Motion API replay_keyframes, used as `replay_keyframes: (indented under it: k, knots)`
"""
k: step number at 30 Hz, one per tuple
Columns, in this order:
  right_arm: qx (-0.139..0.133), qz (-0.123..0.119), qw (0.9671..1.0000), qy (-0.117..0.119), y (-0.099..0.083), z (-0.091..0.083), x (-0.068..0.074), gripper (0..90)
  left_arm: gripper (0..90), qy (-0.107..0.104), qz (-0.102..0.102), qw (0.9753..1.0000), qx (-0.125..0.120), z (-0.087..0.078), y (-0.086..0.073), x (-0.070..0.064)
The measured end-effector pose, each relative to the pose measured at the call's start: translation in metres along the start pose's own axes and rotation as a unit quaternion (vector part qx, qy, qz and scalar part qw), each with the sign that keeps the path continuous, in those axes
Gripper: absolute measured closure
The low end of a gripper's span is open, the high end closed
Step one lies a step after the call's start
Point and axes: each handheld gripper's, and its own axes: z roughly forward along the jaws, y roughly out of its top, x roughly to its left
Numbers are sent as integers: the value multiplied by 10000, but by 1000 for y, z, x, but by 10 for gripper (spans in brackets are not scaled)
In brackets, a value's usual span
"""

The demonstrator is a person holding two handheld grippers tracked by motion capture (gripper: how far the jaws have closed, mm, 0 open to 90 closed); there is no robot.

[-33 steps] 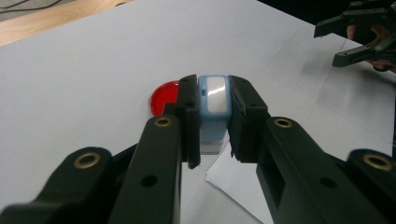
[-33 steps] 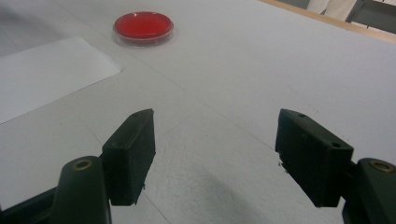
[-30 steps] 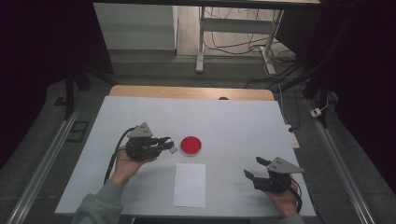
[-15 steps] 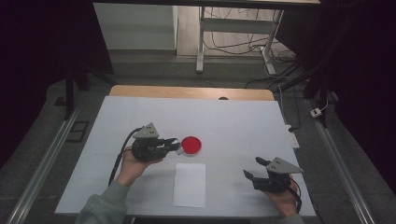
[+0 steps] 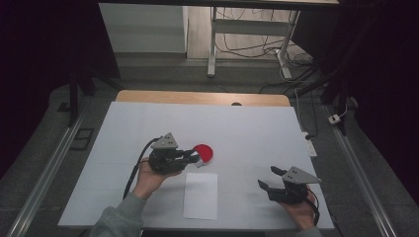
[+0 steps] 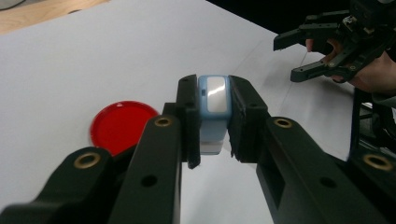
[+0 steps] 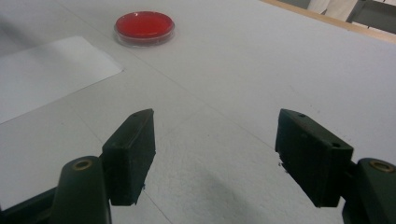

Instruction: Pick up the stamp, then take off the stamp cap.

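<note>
- We see the left claw (image 5: pixel 190 157) pinching a small blue block (image 6: pixel 214 109) with a pale, shiny top face.
- In the left gripper view, the blue block sits tight between the two black jaws, and each jaw presses on one side of it.
- We pick the red dish (image 5: pixel 203 153) as our landmark. It is round and flat and lies on the white surface (image 5: pixel 257 133).
- From above, the blue block shows as a small pale bit right at the near-left edge of the red dish. We cannot tell if it touches the dish.
- In the left gripper view, the red dish (image 6: pixel 122 126) lies past the jaws, a little to their left.
- A white sheet of paper (image 5: pixel 200 195) lies flat on the surface, near the red dish, on the side closer to the person.
- The right claw (image 5: pixel 271 178) is well apart from the red dish, off to its right and closer to the person.
- In the right gripper view its jaws are spread wide, and we see bare surface between them.
- In that same view the red dish (image 7: pixel 144 25) is far ahead to the left, with the sheet of paper (image 7: pixel 46 72) beside it.
- A hand (image 5: pixel 148 177) with a grey sleeve holds the left claw, just to the left of the red dish.
</note>
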Motion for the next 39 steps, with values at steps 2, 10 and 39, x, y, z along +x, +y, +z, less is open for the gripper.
replay_keyframes:
  k: [2,10,39]
  knots:
    - [-6,-1,10000,-22,0,-1,0,284,751,-26,2,10000,20,3,0,-1]
    - [-16,-5,10000,-5,0,-1,0,285,751,-128,55,9999,89,15,-3,-6]
    - [-22,-29,10000,-35,1,-1,5,288,751,-315,75,9995,-31,13,1,-11]
